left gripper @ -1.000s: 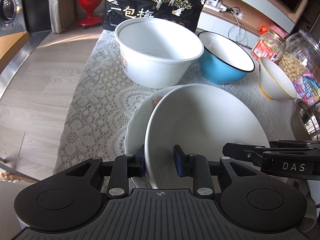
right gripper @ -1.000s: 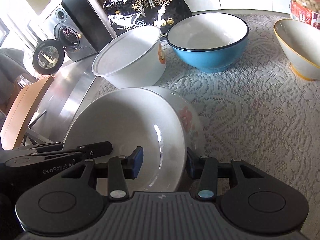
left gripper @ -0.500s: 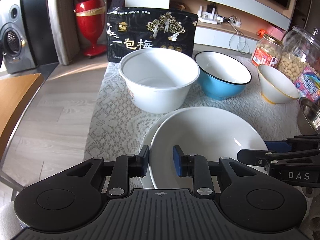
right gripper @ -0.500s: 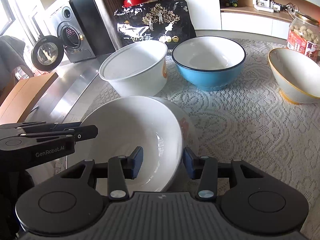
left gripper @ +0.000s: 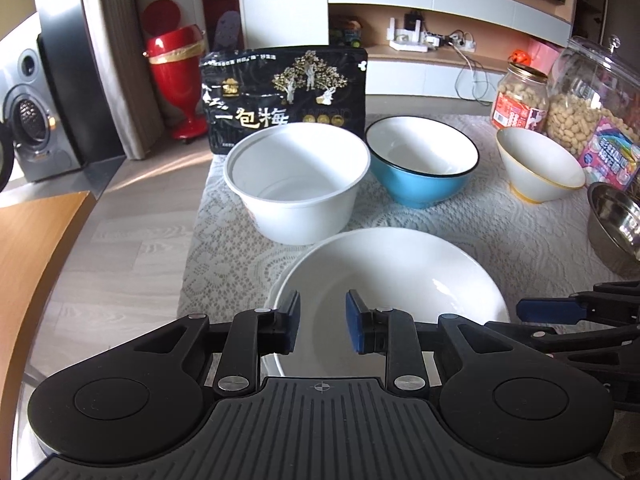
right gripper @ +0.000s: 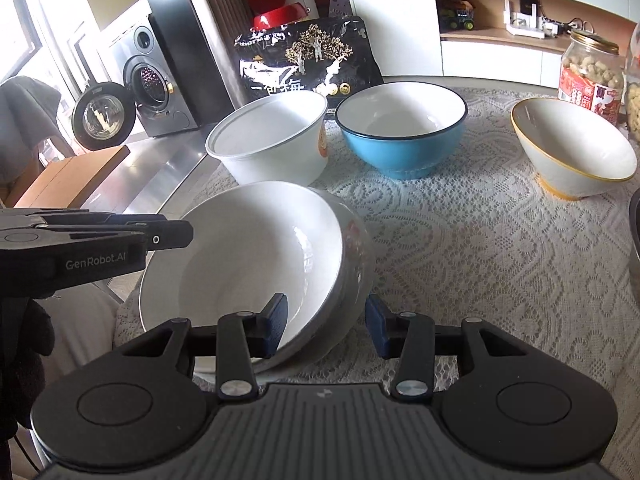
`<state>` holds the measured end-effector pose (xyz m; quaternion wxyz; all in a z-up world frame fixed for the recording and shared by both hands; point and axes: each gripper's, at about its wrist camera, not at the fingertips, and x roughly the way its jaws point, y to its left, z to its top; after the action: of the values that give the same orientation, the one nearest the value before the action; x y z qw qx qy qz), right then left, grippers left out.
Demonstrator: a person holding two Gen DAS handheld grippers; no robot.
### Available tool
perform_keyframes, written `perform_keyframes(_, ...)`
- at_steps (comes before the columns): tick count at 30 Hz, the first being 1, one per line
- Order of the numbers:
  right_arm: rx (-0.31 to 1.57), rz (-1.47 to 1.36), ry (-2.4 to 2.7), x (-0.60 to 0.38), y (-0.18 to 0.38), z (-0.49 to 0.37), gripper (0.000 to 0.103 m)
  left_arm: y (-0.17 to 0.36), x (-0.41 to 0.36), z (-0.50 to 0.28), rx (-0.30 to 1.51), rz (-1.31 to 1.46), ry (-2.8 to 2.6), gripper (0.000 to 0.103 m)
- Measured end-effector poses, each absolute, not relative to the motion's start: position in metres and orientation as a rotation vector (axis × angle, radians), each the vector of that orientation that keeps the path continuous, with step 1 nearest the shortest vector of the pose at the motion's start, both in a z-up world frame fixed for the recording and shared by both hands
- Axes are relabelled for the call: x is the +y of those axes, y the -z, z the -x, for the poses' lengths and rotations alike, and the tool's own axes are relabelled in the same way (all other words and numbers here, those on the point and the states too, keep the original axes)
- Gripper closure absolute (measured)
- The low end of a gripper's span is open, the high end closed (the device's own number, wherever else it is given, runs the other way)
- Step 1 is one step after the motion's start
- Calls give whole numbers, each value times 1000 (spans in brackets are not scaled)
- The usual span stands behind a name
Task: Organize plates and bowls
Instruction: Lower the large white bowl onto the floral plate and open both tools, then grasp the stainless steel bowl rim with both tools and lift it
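- While the white bowl sat nested in a floral bowl at the near left corner of the lace-covered table, both tools hovered over its near rim.
- The white bowl was wide, shallow and glossy, plain inside, and it leaned to one side within the lower bowl, whose wall showed a faint red flower print.
- The left gripper had its fingers partly open: one blue pad stood over the bowl's left rim and the other hung inside the hollow, clear of the wall, so nothing was clamped.
- The right gripper had just been closing a little; both bowls' rims lay between its fingers, one pad inside the white bowl and one just outside the floral bowl, with no press visible.
- Behind the stack stood a white plastic tub, a blue bowl with a dark rim, and a gold-rimmed bowl, each apart from the others.
- A steel bowl sat at the right edge, and a black snack bag stood behind the tub.
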<state>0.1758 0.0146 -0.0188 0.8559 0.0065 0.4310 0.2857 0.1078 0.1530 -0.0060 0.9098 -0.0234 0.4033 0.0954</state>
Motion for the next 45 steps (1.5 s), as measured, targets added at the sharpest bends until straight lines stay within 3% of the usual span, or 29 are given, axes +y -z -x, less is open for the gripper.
perform_keyframes(2, 897, -15, -624, 14, 22, -167, 62, 10, 147, -105, 864, 63, -156, 76)
perform_keyframes(4, 885, -14, -643, 16, 21, -162, 74, 18, 144, -101, 896, 89, -126, 77)
perform_keyframes(12, 869, 27, -615, 30, 28, -172, 76, 39, 151, -90, 942, 213, -157, 82)
perform_keyframes(21, 706, -96, -448, -65, -11, -161, 75, 7, 100, -123, 828, 291, 83, 82)
perform_keyframes(25, 629, -152, -197, -147, -25, -160, 64, 12, 44, -172, 823, 356, 260, 82)
perform_keyframes(32, 699, -245, 98, -250, 0, -200, 64, 46, -37, -268, 880, 398, 318, 83)
perform_keyframes(37, 807, -271, 115, -273, 22, -253, 64, 70, -61, -308, 962, 401, 290, 82)
perform_keyframes(45, 742, -114, 155, -254, 32, -283, 64, 95, -88, -328, 1012, 335, 350, 80)
